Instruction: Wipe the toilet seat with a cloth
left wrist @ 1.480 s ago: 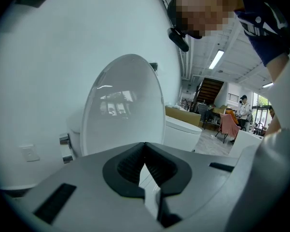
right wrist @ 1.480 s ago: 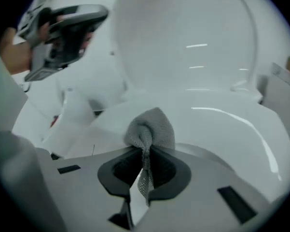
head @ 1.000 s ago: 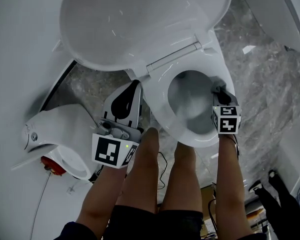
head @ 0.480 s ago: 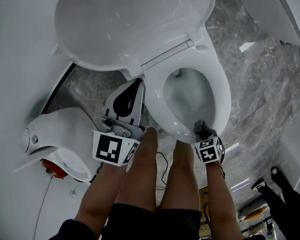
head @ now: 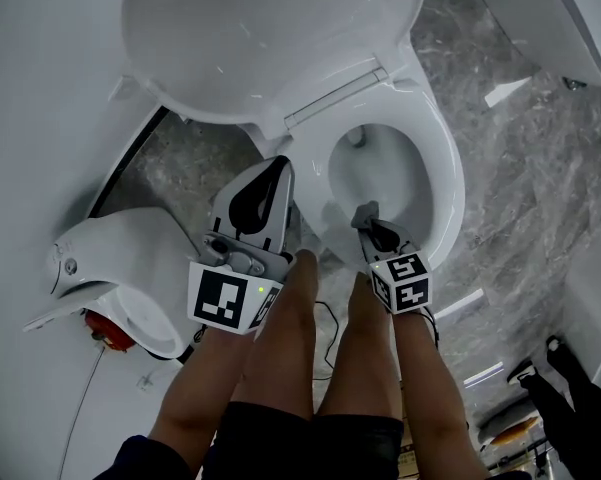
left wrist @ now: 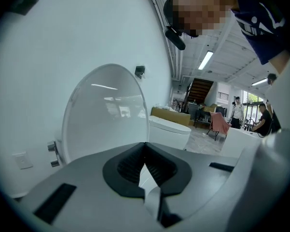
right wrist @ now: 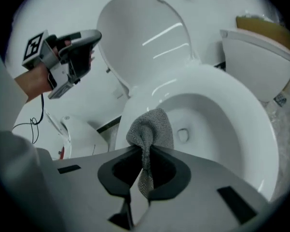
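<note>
As it clamps the cloth [right wrist: 152, 127], right gripper [head: 375, 233] has slid left.

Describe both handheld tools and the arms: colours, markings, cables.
Left tool: light grey body, black padded jaws, a white cube with black square markers, a small green light, and a thin black cable hanging off it. Right tool: same grey-and-black build with its own marker cube. Forearms are bare.

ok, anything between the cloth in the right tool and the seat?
Nothing visible. The right tool is shut on the cloth, which is at the near rim of the toilet seat. The lid is up, and the left tool, shut and empty, is off to the side.
</note>
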{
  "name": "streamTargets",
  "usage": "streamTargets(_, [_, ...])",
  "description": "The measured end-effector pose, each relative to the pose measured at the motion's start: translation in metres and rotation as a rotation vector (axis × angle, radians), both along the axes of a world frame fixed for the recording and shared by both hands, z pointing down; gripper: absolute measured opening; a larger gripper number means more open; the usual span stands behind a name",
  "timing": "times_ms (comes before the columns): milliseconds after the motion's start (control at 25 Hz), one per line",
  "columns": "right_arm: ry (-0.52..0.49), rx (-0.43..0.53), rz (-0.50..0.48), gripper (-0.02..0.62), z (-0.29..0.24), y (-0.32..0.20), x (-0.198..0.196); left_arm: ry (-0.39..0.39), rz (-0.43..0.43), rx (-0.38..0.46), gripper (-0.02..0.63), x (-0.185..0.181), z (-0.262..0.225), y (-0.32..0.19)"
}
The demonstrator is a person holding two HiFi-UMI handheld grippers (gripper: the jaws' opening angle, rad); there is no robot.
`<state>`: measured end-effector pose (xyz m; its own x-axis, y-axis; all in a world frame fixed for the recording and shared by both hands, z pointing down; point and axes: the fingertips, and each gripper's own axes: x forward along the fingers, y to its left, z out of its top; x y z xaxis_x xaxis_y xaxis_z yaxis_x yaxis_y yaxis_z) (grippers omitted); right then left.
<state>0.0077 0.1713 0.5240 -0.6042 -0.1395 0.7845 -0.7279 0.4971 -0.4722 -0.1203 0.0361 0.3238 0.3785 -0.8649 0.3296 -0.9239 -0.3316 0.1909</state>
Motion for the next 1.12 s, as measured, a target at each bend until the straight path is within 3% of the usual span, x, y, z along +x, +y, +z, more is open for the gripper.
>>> streamTargets(160, [-0.060, 0.168, 0.122, 0.049, -0.046, -0.036, 0.014, -0.014, -0.004, 0.024, 0.012, 0.003, -0.014, 0.005])
streamTargets(400, [-0.070, 0.415, 0.218, 0.049, -0.132, -0.076, 0.060, -0.009, -0.035, 0.059, 0.012, 0.012, -0.048, 0.011])
streamTargets(760, [-0.103, 0.682, 0.371, 0.049, -0.286, -0.111, 0.114, -0.014, -0.041, 0.077, 0.012, 0.025, -0.132, 0.024])
streamTargets(920, [-0.133, 0.788, 0.393, 0.049, -0.359, -0.133, 0.119, 0.016, -0.039, 0.096, 0.012, 0.028, -0.180, 0.017])
streamTargets(1120, [-0.177, 0.862, 0.372, 0.049, -0.437, -0.145, 0.116, -0.005, 0.005, 0.152, 0.012, 0.037, -0.244, 0.008])
